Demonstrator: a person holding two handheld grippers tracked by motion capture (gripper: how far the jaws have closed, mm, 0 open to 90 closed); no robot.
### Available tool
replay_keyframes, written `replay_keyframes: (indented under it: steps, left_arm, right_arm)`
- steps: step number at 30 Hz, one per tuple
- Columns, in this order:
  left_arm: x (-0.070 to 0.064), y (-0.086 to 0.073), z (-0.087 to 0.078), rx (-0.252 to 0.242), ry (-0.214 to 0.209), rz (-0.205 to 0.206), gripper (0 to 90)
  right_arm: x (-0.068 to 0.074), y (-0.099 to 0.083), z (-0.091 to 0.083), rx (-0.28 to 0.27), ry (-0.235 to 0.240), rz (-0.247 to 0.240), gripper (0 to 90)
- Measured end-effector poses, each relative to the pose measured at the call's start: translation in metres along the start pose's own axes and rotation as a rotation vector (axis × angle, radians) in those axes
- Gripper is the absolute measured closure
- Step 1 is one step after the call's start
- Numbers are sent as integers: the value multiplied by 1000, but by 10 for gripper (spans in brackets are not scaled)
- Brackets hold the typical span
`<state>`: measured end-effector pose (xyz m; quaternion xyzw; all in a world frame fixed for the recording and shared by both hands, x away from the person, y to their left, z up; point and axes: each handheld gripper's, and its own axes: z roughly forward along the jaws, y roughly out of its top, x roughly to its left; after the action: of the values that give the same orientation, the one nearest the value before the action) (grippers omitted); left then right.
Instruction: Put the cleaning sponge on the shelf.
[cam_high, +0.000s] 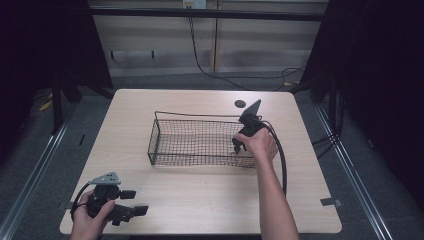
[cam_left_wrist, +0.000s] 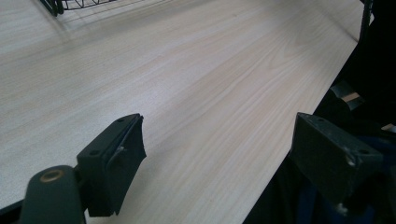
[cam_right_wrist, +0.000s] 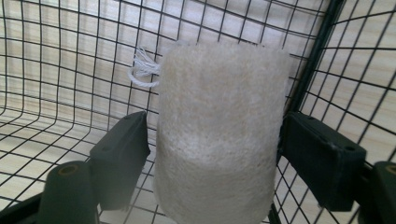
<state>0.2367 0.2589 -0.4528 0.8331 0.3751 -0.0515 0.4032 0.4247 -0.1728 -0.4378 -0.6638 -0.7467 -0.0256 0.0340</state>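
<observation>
Right claw (cam_right_wrist: 212, 144) is down inside the wire basket (cam_high: 165, 135), at its right end, with a pale fibrous roll (cam_right_wrist: 219, 135) sitting between the two jaws. In the right gripper view the right jaw lies against the roll's side, while on the left I cannot tell whether the jaw touches it or stands just off; the jaws are set about as wide as the roll, so I cannot say whether I am pinching or letting go. A short loop of white thread (cam_right_wrist: 142, 70) sticks out at the roll's upper left. The roll sits near the basket's corner, mesh behind it and beside it. In the high view my right hand (cam_high: 260, 142) reaches over the basket's near right rim. Left claw (cam_left_wrist: 224, 158) is spread wide and holds nothing, hovering low over the bare counter (cam_high: 200, 200) near its front left edge, well apart from the basket. Judgement on progress: the roll is already within the basket, so the carrying part looks done; what is left is to release it cleanly, confirm it rests on the mesh floor, and lift the right claw out without snagging the wire.
</observation>
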Motion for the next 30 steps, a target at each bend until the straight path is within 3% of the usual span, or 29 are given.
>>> replay_keyframes:
  steps: [10,15,30]
  left_arm:
    - [0,0,0,9,0,6,174]
    - [0,0,0,7,1,7,173]
    - [-1,0,1,8,2,4,174]
  right_arm:
    - [-1,-2,-6,-11,45,-8,163]
    - [-1,-3,-10,-27,38,-24,160]
    - [-7,-11,-24,-76,110,-54,158]
